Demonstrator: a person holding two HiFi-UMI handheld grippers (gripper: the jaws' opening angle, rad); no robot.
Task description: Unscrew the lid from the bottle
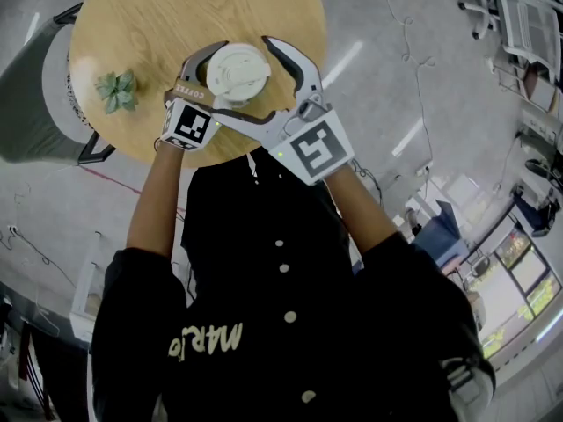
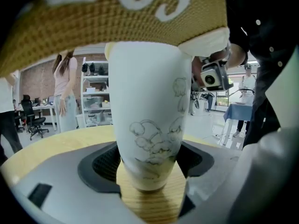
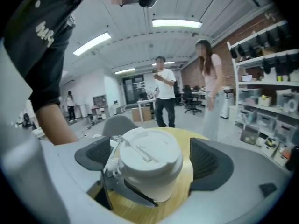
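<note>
I'm at the start of the unscrewing. My left gripper [image 2: 148, 164] has its fingers clamped low on the bottle [image 2: 148, 101], upright on the desk [image 1: 167, 7]. My right gripper [image 3: 150, 158] has its fingers spread wide around the lid [image 1: 237, 73], not gripping it. Next, I reckon: close and twist. The thread is hidden.

Left tool [image 2: 148, 174] clamps the bottle [image 2: 149, 101] near its base; right tool's [image 3: 152, 164] jaws stand wide apart.
</note>
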